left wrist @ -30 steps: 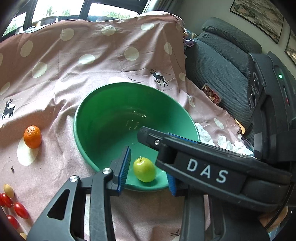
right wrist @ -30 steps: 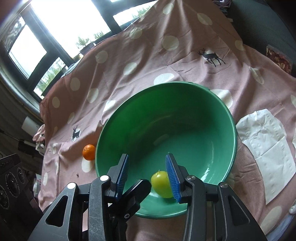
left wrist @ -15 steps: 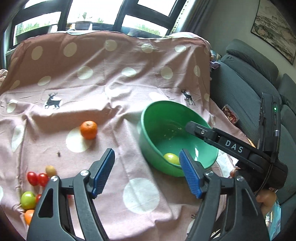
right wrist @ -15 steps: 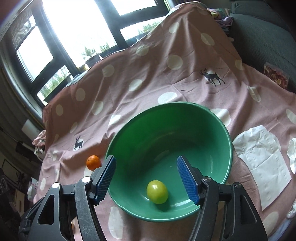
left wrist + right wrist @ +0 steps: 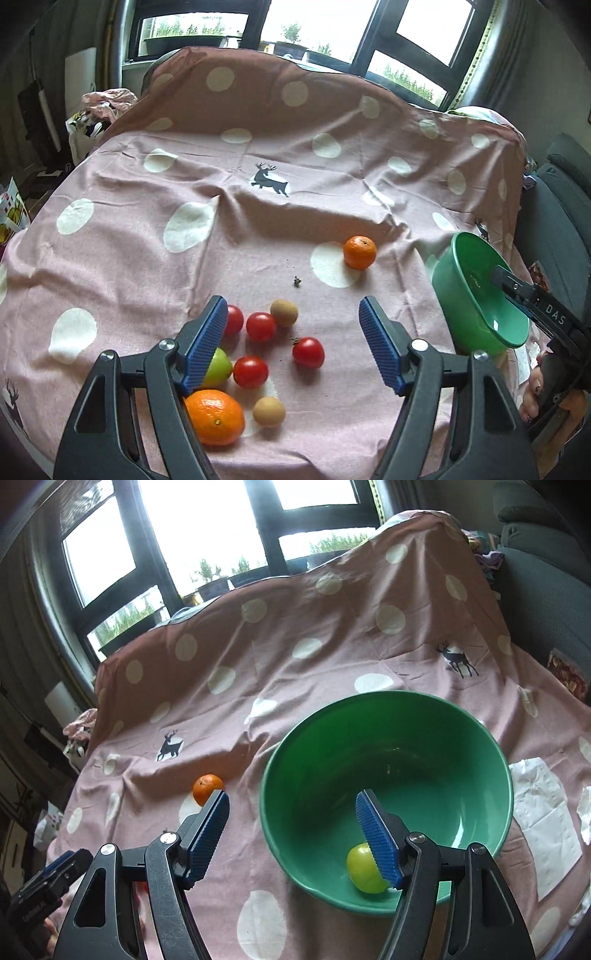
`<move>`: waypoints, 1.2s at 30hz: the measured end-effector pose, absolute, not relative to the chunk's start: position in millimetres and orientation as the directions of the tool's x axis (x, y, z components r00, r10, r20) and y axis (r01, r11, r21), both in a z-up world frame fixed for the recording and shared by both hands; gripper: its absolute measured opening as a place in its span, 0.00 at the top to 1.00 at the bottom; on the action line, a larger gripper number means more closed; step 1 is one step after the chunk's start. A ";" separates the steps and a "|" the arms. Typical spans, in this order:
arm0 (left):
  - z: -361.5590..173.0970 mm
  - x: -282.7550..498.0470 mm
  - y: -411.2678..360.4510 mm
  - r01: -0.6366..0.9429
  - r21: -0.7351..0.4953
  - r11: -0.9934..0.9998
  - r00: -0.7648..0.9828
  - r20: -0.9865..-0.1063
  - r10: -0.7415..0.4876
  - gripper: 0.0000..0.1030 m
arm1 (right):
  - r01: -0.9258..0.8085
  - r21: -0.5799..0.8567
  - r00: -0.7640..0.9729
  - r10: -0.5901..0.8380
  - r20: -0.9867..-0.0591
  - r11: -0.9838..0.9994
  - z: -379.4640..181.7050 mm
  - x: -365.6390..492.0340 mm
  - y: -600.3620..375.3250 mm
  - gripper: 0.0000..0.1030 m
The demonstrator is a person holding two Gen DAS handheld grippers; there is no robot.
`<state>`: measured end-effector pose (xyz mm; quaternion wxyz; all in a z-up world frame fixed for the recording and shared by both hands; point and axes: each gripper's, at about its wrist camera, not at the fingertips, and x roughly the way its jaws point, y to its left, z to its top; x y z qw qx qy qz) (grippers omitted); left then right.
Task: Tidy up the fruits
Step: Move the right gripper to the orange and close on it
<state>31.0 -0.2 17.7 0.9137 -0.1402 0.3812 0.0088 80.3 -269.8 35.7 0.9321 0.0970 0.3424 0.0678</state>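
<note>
Now your left tool (image 5: 291, 347) is wide open and holds nothing, and it hangs right over the little pile of fruit on the pink spotted cloth (image 5: 155, 266). The fruit lies just in front of it and below it: four red tomatoes, with one (image 5: 308, 352) sitting between the two blue pads, a green apple (image 5: 221, 367) tucked behind the left pad (image 5: 205, 347), a big orange (image 5: 216, 416) close to you, and two small brown fruits (image 5: 269, 411). A second orange (image 5: 359, 252) sits further off, toward the green bowl (image 5: 467, 291). Your right tool (image 5: 291, 830) is opening too, with nothing between its pads, and it hangs over the near rim of the green bowl (image 5: 388, 709), where one green apple (image 5: 364, 867) already rests at the bottom. So I think your left tool is the nearer one to the pile, and the bowl lies off to its right. The round fruit may roll, so come down straight.
</note>
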 end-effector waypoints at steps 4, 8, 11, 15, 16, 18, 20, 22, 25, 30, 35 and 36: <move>12.1 34.3 18.5 -0.190 -0.215 0.958 0.701 -0.713 -0.021 0.29 | -0.086 0.170 0.756 0.176 -0.630 0.982 33.2 76.6 -246.9 0.30; 6.3 37.3 33.6 -0.215 -0.261 0.941 0.690 -0.722 -0.043 0.30 | -0.131 0.150 0.751 0.197 -0.630 0.980 36.4 74.9 -227.7 0.30; 4.7 38.3 37.2 -0.229 -0.257 0.939 0.686 -0.727 -0.032 0.30 | -0.156 0.168 0.711 0.229 -0.665 0.973 40.7 87.7 -212.2 0.30; 0.5 43.9 34.8 -0.223 -0.258 0.940 0.664 -0.746 -0.048 0.30 | -0.167 0.231 0.625 0.284 -0.727 0.959 39.2 122.1 -193.9 0.30; -0.9 45.3 33.4 -0.223 -0.253 0.942 0.658 -0.752 -0.046 0.30 | -0.164 0.242 0.609 0.291 -0.738 0.956 35.7 132.2 -189.0 0.30; -3.3 46.7 31.4 -0.227 -0.240 0.944 0.648 -0.761 -0.038 0.30 | -0.156 0.217 0.597 0.267 -0.757 0.964 28.1 149.3 -178.3 0.38; -5.6 47.3 30.5 -0.229 -0.236 0.944 0.639 -0.768 -0.037 0.30 | -0.163 0.176 0.583 0.239 -0.776 0.971 17.4 162.5 -166.4 0.46; -7.7 48.2 29.1 -0.228 -0.235 0.945 0.632 -0.774 -0.040 0.30 | -0.167 0.157 0.568 0.226 -0.792 0.973 3.9 175.0 -159.5 0.46; -10.1 49.1 27.4 -0.223 -0.232 0.947 0.622 -0.782 -0.045 0.30 | -0.148 0.111 0.550 0.175 -0.817 0.983 -14.4 188.2 -154.6 0.46; -10.8 49.3 26.3 -0.226 -0.234 0.946 0.616 -0.786 -0.047 0.30 | -0.171 0.111 0.529 0.187 -0.828 0.979 -28.9 197.2 -149.9 0.46; -11.3 48.5 24.3 -0.224 -0.225 0.948 0.613 -0.789 -0.042 0.30 | -0.192 0.086 0.528 0.177 -0.831 0.977 -32.7 192.8 -146.6 0.57; -11.4 48.5 24.5 -0.225 -0.227 0.948 0.613 -0.789 -0.043 0.30 | -0.197 0.095 0.522 0.187 -0.832 0.976 -32.3 190.8 -146.8 0.57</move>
